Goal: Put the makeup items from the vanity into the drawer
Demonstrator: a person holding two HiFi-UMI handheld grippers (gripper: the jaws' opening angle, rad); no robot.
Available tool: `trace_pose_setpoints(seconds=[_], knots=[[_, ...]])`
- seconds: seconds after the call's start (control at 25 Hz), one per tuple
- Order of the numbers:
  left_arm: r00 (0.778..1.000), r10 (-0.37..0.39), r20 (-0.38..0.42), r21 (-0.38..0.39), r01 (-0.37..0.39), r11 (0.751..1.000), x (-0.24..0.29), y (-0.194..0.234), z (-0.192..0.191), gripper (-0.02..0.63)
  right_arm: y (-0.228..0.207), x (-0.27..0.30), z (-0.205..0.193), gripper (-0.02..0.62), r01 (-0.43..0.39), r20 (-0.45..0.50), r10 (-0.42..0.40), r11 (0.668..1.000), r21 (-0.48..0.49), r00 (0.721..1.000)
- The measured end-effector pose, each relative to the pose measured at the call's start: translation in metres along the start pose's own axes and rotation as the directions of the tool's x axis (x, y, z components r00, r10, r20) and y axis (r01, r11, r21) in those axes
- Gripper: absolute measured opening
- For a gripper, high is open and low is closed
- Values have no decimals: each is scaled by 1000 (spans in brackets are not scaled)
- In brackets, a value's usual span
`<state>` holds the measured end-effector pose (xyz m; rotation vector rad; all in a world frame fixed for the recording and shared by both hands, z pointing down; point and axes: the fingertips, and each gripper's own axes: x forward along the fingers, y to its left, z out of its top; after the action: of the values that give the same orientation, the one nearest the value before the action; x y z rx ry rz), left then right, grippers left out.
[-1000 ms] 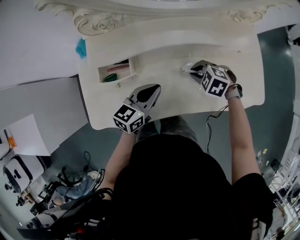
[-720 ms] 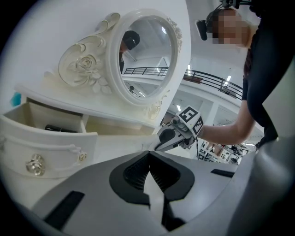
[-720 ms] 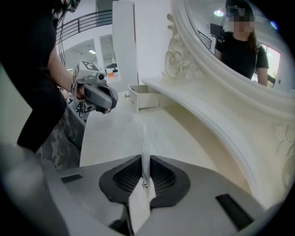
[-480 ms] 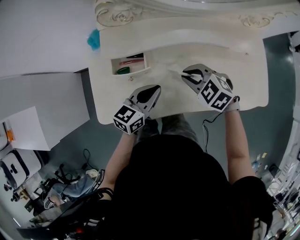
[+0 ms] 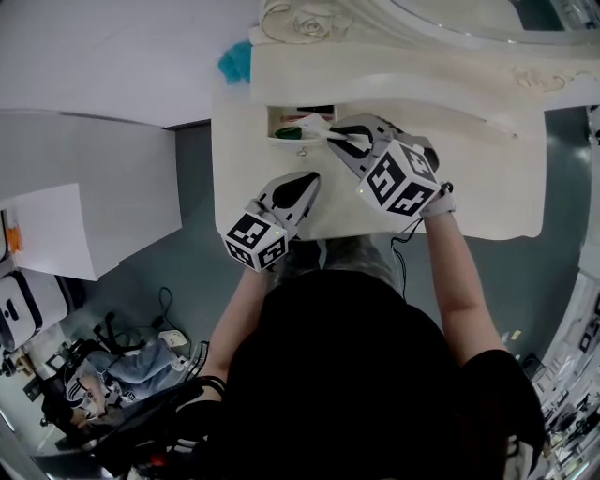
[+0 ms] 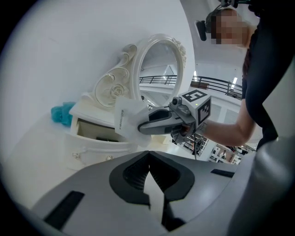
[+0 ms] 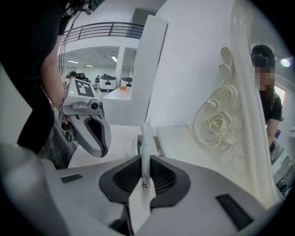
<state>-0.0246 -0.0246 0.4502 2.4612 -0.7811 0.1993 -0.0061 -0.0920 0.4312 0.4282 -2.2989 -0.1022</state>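
Note:
My right gripper [image 5: 330, 132] is shut on a flat white sachet [image 5: 312, 125] and holds it over the small open drawer [image 5: 273, 120] at the vanity's left. In the right gripper view the sachet [image 7: 146, 138] stands on edge between the pads. A green item [image 5: 287, 134] and other small things lie in the drawer. The left gripper [image 5: 307, 179] is shut with nothing in it, hovering just in front of the drawer. In the left gripper view the right gripper [image 6: 159, 123] carries the sachet [image 6: 126, 120] above the drawer [image 6: 94, 131].
The white vanity top [image 5: 469, 169] stretches to the right, with a carved mirror frame [image 5: 300, 19] behind it. A teal thing [image 5: 234, 61] sits at the back left corner. White wall panels and the floor lie to the left of the vanity.
The right gripper has swung left across the vanity top with the sachet, from the right half to over the drawer. The left gripper has come closer to the drawer.

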Motion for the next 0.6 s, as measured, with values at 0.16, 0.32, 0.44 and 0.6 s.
trace_pose_setpoints(seconds=[0.16,0.32,0.44,0.6], knots=[[999,33,19,-14,-32,999,-19,17,1,12,4,32,2,61,-42,-94,39,999,-24,995],[998,46,34,-24,-45,999,-31,27,2,12,-1,47,12,67,-36,-133,33,999,-22,991],[998,54,45,-30,-52,998,-39,35,3,12,-10,44,22,67,4,-125,-7,1000,-20,992],[996,66,54,-40,-64,997,-48,44,4,12,-23,46,18,66,70,-157,-81,995,-74,984]])
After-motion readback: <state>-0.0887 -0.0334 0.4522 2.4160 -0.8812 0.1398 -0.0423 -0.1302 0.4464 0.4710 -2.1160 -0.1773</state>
